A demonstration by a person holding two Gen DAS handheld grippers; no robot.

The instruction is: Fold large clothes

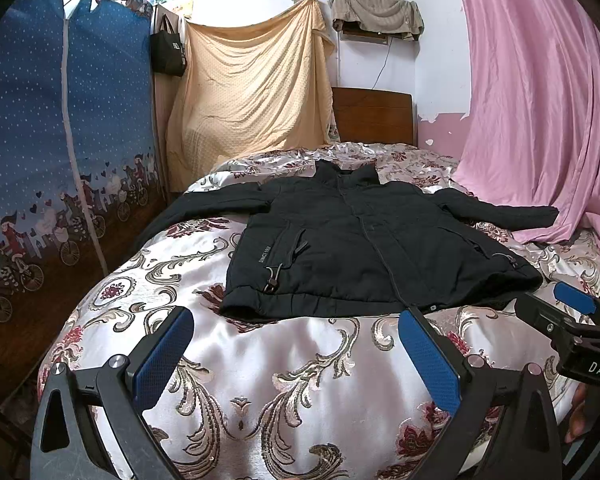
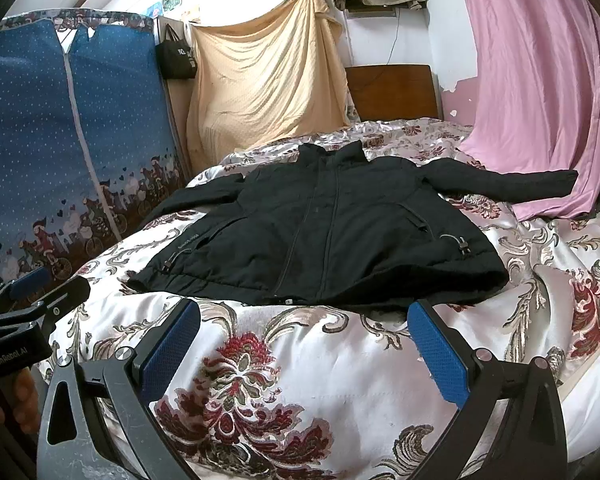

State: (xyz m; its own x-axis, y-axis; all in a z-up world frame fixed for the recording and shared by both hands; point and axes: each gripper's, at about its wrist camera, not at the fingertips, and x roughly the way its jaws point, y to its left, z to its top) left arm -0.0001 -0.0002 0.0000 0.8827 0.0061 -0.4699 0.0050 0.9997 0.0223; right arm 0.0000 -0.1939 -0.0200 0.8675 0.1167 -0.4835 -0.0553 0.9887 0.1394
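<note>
A black zip-up jacket lies flat and face up on the floral satin bedspread, both sleeves spread out to the sides, collar toward the headboard. My left gripper hovers open just in front of the jacket's hem, left of its middle, nothing between its blue pads. My right gripper stands open in front of the hem too, further right, empty. Each gripper shows at the edge of the other's view: the right gripper, the left gripper.
A blue fabric wardrobe stands along the bed's left side. A pink curtain drapes onto the bed at the right, touching the jacket's right sleeve. A beige sheet and wooden headboard are behind. A hand holds the right gripper.
</note>
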